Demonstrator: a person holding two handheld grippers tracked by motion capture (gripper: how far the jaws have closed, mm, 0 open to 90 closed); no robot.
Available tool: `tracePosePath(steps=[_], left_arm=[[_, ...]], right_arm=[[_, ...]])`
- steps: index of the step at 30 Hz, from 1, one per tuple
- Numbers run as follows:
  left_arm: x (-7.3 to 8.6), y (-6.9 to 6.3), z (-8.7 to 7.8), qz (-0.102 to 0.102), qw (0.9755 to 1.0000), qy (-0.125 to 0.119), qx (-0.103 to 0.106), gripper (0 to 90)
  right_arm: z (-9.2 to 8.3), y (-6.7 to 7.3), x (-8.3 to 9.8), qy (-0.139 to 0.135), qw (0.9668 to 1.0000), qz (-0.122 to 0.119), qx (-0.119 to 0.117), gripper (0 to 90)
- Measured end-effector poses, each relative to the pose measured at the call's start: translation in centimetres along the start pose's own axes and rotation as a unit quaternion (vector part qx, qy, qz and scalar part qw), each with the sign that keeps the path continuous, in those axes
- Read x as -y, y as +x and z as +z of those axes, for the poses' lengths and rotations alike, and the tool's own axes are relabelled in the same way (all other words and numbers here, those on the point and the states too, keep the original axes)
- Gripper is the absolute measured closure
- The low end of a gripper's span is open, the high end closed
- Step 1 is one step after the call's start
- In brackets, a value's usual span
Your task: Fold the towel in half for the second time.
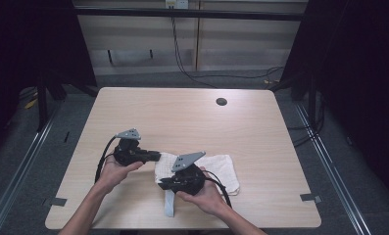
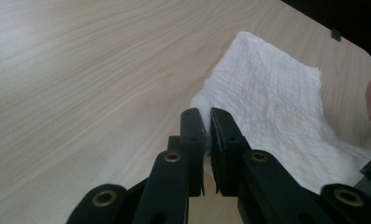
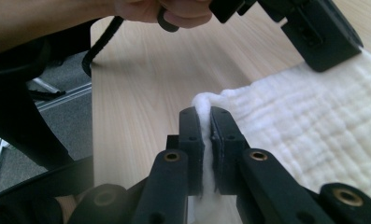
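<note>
A white textured cloth (image 1: 220,167) lies on the wooden table (image 1: 182,117) near its front edge. My left gripper (image 1: 157,155) is at the cloth's left edge, pointing right. Along its own jaws, the left gripper (image 2: 205,125) is shut on a thin corner of the cloth (image 2: 272,102). My right gripper (image 1: 162,184) points left at the cloth's near-left corner. In its own view the right gripper (image 3: 205,120) is shut on a bunched edge of the cloth (image 3: 314,130). A narrow strip of cloth (image 1: 169,204) trails toward the front edge.
A round cable hole (image 1: 221,102) sits at the table's far right. Grey tape marks lie at the front corners (image 1: 310,198) (image 1: 58,201). In the right gripper view, the other hand (image 3: 174,11) and its gripper body (image 3: 318,35) hover over the cloth's far edge.
</note>
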State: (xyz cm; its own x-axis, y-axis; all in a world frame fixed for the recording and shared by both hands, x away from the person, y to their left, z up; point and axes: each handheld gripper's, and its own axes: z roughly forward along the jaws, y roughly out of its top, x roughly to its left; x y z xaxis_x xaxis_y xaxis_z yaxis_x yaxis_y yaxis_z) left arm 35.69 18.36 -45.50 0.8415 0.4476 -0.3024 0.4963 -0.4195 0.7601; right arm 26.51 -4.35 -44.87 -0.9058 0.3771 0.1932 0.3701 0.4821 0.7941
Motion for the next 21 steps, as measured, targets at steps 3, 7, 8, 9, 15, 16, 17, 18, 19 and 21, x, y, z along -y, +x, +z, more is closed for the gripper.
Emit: tracePosePath(steps=[3,7,8,9,15,16,17,18,19,21], left_arm=[[0.0,0.1,-0.7,0.002,1.0,0.005,-0.003,84.5],[0.0,0.5,-1.6,-0.004,0.9999,0.003,-0.009,84.5],[-0.2,0.6,-1.9,-0.002,0.9999,0.005,-0.013,84.4],[-0.3,0.7,-2.2,-0.006,0.9999,0.003,-0.016,84.4],[-1.4,0.8,-3.6,-0.012,0.9996,-0.004,-0.024,84.3],[-1.5,0.7,-3.8,-0.01,0.9995,-0.003,-0.028,84.3],[-1.7,0.7,-4.0,-0.011,0.9995,-0.005,-0.029,84.3],[-1.7,0.7,-4.1,-0.014,0.9995,-0.006,-0.029,84.3],[-1.8,0.7,-4.0,-0.018,0.9993,-0.007,-0.032,84.2],[-1.7,0.8,-3.2,-0.025,0.9993,-0.005,-0.028,84.2]], right_arm=[[0.0,0.4,-0.9,-0.003,1.0,-0.008,-0.004,84.6],[0.5,0.4,-1.5,-0.003,0.9999,-0.009,-0.013,84.6],[0.6,0.4,-1.8,-0.005,0.9998,-0.004,-0.021,84.6],[0.7,0.3,-2.0,-0.007,0.9996,-0.002,-0.027,84.6],[0.8,0.4,-4.0,-0.025,0.9991,-0.006,-0.035,84.6],[0.8,0.4,-4.3,-0.028,0.9989,-0.004,-0.038,84.6],[0.7,0.4,-4.5,-0.033,0.9987,-0.006,-0.037,84.6],[0.7,0.5,-4.6,-0.039,0.9985,-0.005,-0.038,84.6],[0.7,0.6,-4.7,-0.042,0.9983,-0.005,-0.039,84.6],[0.9,0.7,-4.5,-0.042,0.9985,-0.006,-0.034,84.6]])
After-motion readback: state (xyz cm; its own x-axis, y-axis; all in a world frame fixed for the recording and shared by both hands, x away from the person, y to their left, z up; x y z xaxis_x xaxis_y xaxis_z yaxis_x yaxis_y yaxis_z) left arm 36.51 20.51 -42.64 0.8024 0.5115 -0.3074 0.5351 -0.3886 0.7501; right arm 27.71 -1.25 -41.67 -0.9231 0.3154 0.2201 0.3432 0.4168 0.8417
